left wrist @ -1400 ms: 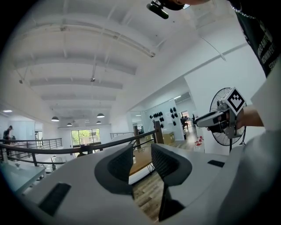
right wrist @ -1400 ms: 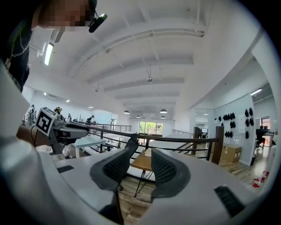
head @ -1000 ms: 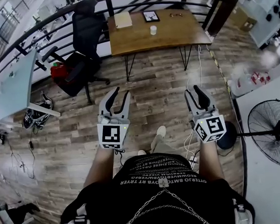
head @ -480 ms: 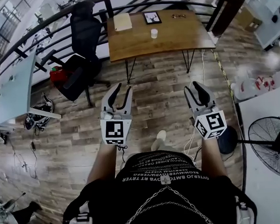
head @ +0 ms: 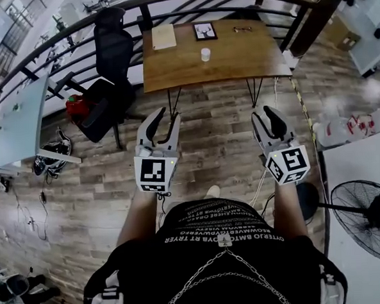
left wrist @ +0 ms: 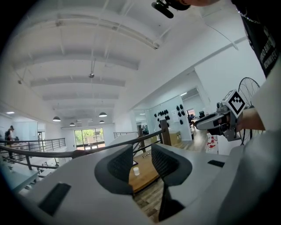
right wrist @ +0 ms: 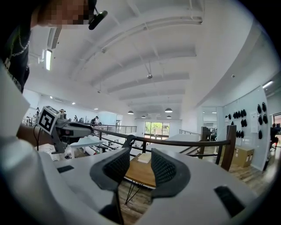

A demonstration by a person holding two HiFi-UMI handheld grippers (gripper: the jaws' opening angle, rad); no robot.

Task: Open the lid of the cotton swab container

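Since a second ago the wooden table (head: 235, 55) is sitting lower in the head view, and both grippers are riding slightly higher over the plank floor. At far left a pale desk (head: 18, 123) is standing near a black office chair (head: 110, 56). The left gripper (head: 167, 120) is pointing toward the table, its jaws standing partly apart and gripping nothing. Well beyond it, what is probably the cotton swab container (head: 205, 54), a small white cylinder, is standing upright on the tabletop, too small to show its lid. The right gripper (head: 263, 116) is hovering likewise, jaws partly apart and empty. A floor fan (head: 372, 211) is standing at far right.
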